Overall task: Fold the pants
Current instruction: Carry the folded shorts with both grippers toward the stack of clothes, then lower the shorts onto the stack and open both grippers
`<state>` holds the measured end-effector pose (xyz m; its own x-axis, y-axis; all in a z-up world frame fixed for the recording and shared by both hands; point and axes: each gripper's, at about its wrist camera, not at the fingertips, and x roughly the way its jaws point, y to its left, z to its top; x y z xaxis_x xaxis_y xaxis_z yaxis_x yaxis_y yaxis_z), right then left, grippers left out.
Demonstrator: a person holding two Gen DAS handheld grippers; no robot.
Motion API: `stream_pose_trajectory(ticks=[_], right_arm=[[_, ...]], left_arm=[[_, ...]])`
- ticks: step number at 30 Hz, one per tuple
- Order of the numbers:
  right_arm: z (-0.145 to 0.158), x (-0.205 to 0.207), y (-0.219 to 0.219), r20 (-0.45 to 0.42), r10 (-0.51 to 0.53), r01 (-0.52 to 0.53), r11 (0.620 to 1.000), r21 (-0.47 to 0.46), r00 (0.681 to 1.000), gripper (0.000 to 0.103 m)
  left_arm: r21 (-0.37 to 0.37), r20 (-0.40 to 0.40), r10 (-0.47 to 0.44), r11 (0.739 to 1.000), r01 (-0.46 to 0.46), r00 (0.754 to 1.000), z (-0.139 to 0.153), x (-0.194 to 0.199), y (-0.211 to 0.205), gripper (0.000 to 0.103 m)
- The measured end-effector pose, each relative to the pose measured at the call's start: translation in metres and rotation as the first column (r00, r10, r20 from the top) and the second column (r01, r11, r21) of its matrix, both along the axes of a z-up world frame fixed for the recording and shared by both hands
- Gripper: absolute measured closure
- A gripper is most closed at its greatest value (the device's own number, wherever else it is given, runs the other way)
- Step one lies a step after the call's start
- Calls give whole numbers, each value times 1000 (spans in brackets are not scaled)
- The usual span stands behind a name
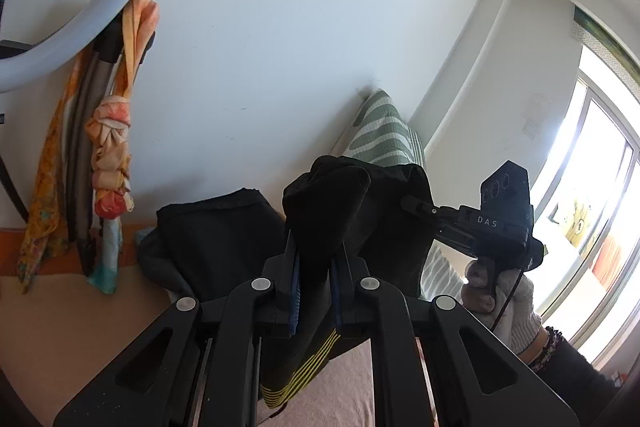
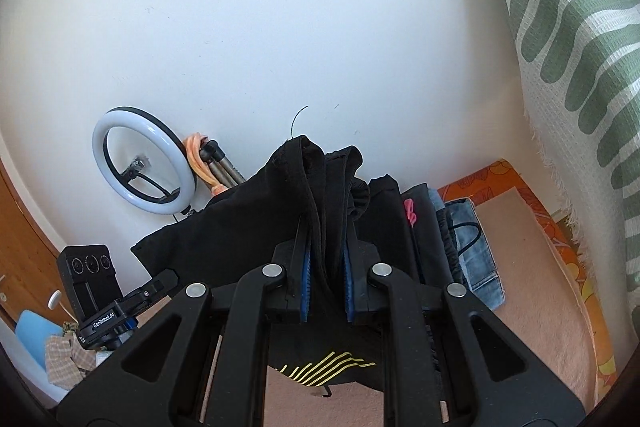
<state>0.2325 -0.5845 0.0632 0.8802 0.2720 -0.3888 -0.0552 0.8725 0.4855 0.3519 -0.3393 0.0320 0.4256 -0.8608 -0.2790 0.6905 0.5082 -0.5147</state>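
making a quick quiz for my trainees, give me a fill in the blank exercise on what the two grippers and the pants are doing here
1. Both the left gripper and the right gripper are shut on the ____ pants.
2. The thin stripes printed on the pants are ____.
3. The pillow leaning on the wall has white and ____ stripes.
4. The ring light stands near the ____ wall.

Missing words: black; yellow; green; white
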Motion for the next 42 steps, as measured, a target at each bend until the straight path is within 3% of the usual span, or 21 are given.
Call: stream_pose_trajectory(ticks=[11, 14, 18, 20, 22, 24, 26, 29, 31, 34, 42], right_arm=[[-49, 88, -20, -84, 0, -1, 1000, -9, 996, 91], [-62, 104, -18, -139, -31, 22, 998, -64, 990, 91], [-75, 112, -26, -204, -120, 100, 990, -103, 972, 81], [-74, 109, -31, -217, -165, 140, 982, -126, 962, 47], [-71, 102, -35, -207, -206, 178, 973, -147, 956, 37], [-65, 92, -39, -190, -223, 197, 969, -147, 956, 36], [-60, 82, -43, -183, -239, 217, 967, -131, 954, 33], [-51, 64, -40, -166, -260, 238, 961, -144, 951, 29], [-48, 52, -34, -160, -268, 241, 955, -172, 950, 25], [-44, 34, -19, -155, -267, 231, 949, -216, 951, 22], [-30, -24, 24, -147, -305, 249, 918, -309, 941, 12]], left_arm=[[156, 85, 119, 979, -132, 989, -18, 68, -27, 93], [195, 97, 149, 967, -165, 984, -25, 76, -31, 93], [206, 91, 152, 964, -168, 984, -30, 77, -32, 93], [214, 87, 151, 963, -166, 985, -32, 74, -29, 92], [216, 68, 137, 965, -149, 988, -33, 71, -26, 92], [223, 58, 132, 965, -142, 990, -34, 66, -20, 92], [221, 48, 122, 967, -129, 991, -32, 59, -15, 84], [232, 41, 107, 966, -113, 993, -27, 46, -10, 69], [239, 40, 103, 965, -109, 994, -23, 35, -4, 51], [235, 39, 108, 965, -114, 993, -14, 19, 5, 40], [287, 33, 159, 944, -162, 987, 8, -27, 28, 38]])
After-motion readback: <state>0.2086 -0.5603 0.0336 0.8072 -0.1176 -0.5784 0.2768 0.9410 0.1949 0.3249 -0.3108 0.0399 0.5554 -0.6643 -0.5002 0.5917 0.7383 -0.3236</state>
